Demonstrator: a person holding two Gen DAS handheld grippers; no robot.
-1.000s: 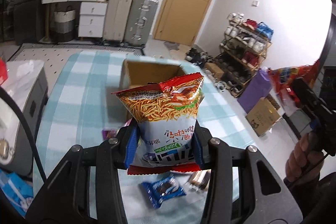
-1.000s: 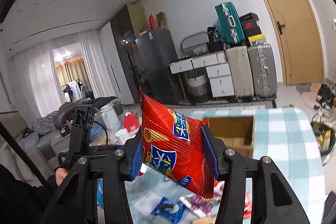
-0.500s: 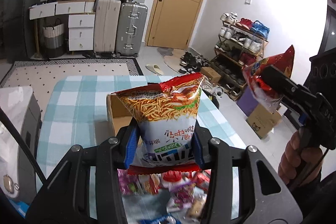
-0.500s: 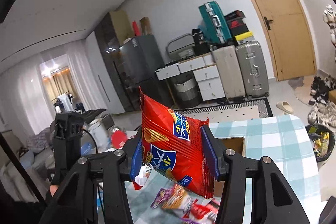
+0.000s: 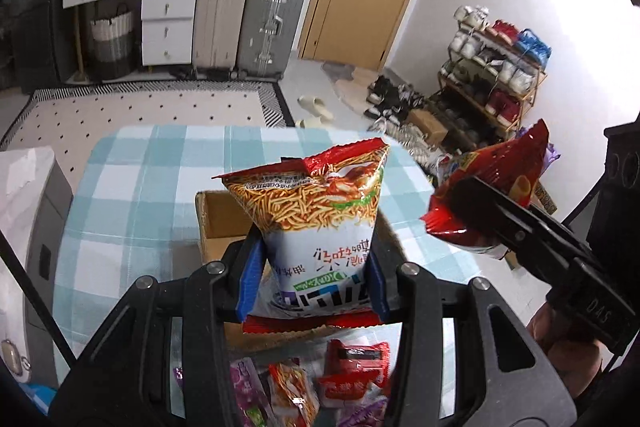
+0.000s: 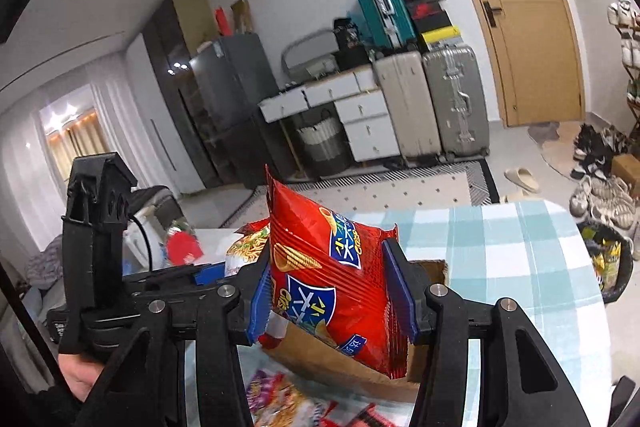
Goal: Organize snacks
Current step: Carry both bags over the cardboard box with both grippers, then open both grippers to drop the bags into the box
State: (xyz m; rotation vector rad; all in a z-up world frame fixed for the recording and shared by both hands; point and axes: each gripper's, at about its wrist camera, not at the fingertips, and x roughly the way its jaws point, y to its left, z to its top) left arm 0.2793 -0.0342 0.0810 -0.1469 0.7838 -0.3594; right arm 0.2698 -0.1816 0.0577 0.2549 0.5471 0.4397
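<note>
My left gripper (image 5: 312,279) is shut on a noodle-snack bag (image 5: 320,227), white below and red on top, held above an open cardboard box (image 5: 218,223) on the blue checked tablecloth (image 5: 132,195). My right gripper (image 6: 332,291) is shut on a red crisp bag (image 6: 320,279) and holds it over the same box (image 6: 320,355). In the left wrist view the right gripper's red bag (image 5: 492,183) hangs at the right, beside the box. In the right wrist view the noodle bag (image 6: 246,247) shows at the left.
Several loose snack packets (image 5: 320,387) lie on the cloth in front of the box. A grey appliance (image 5: 28,227) stands left of the table. Suitcases (image 5: 272,23), a drawer unit, a door and a shoe rack (image 5: 496,67) stand beyond the table.
Both grippers have moved forward with their bags, closer to the box and to each other. The loose packets have slid toward the lower edge of both views.
</note>
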